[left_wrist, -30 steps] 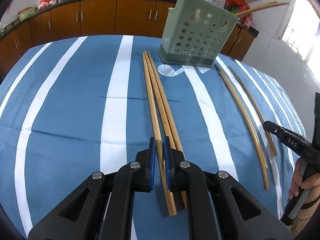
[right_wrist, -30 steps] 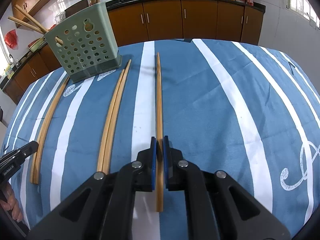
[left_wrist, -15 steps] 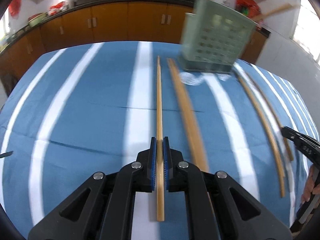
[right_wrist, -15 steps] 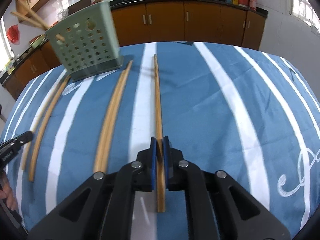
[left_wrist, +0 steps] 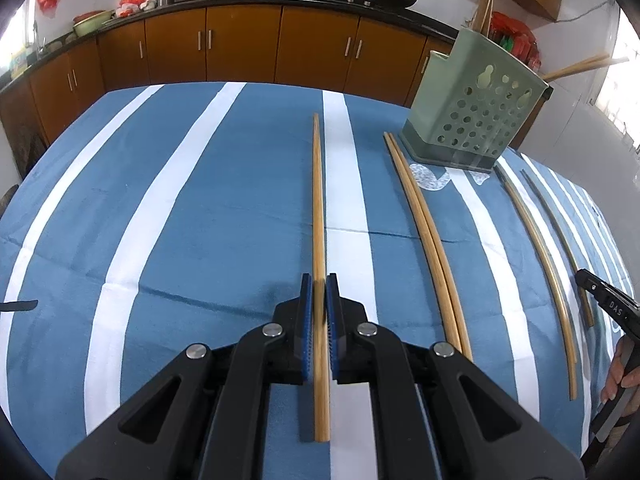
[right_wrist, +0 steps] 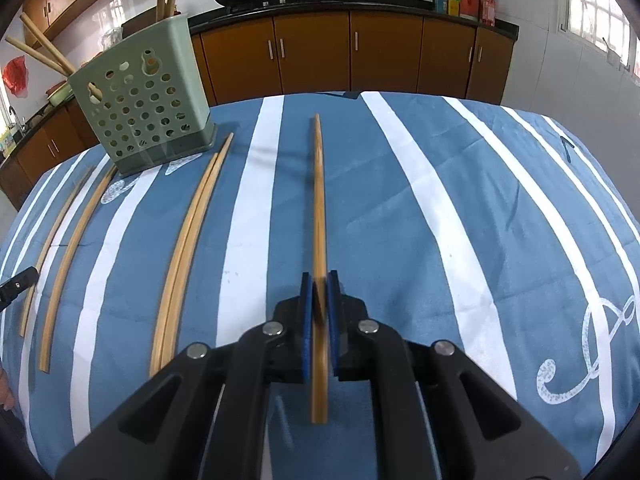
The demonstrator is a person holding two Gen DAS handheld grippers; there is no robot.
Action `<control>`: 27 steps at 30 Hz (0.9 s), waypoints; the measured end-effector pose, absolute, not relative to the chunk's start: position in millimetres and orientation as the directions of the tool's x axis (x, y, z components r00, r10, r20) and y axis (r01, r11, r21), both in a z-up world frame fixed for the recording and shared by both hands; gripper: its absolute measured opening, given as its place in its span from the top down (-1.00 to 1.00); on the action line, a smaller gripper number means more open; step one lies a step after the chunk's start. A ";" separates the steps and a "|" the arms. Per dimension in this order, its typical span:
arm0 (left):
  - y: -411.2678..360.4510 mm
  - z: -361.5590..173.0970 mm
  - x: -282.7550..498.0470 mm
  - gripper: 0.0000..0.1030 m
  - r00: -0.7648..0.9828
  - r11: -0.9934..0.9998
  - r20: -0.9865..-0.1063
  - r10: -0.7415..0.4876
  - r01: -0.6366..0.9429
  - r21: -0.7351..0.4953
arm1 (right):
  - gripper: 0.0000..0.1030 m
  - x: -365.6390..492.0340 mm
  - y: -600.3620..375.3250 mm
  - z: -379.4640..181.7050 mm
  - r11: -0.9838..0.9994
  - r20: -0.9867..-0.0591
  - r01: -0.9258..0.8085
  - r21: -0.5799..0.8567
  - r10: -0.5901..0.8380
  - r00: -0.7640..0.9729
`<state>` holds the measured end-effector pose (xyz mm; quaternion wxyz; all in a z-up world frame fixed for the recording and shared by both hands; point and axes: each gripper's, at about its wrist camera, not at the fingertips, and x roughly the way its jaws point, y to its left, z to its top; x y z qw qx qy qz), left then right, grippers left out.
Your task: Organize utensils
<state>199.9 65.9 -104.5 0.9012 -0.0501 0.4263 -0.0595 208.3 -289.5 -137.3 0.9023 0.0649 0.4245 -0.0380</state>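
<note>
My left gripper (left_wrist: 319,292) is shut on a long bamboo chopstick (left_wrist: 318,208), held above the striped tablecloth and pointing away from me. My right gripper (right_wrist: 319,292) is shut on another bamboo chopstick (right_wrist: 319,200), also lifted off the cloth. A green perforated utensil holder (left_wrist: 472,108) stands at the far right in the left wrist view and at the far left in the right wrist view (right_wrist: 140,108), with chopsticks sticking out of its top. A pair of chopsticks (left_wrist: 428,232) lies on the cloth between holder and grippers; the pair also shows in the right wrist view (right_wrist: 188,240).
Two more thin chopsticks (left_wrist: 540,248) lie near the table's right edge in the left wrist view. The blue-and-white striped tablecloth (left_wrist: 180,220) covers the table. Brown kitchen cabinets (left_wrist: 240,44) with woks on the counter stand behind. The right gripper's tip (left_wrist: 604,304) shows at the right edge.
My left gripper closed on one chopstick of the group and lifted it away to the left; two stayed on the cloth. My right gripper raised its chopstick slightly.
</note>
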 end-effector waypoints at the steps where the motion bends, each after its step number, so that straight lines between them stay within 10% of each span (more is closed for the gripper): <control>1: 66.4 -104.7 200.2 0.85 0.629 0.988 -0.763 -0.149 0.064 -0.140 | 0.83 208.2 -290.0 -137.2 0.989 -0.771 0.124 0.086 -0.012 0.637; 27: 72.1 -105.5 199.1 0.85 0.629 0.982 -0.757 -0.176 0.060 -0.178 | 0.82 208.7 -288.4 -137.7 0.989 -0.772 0.123 0.081 -0.016 0.636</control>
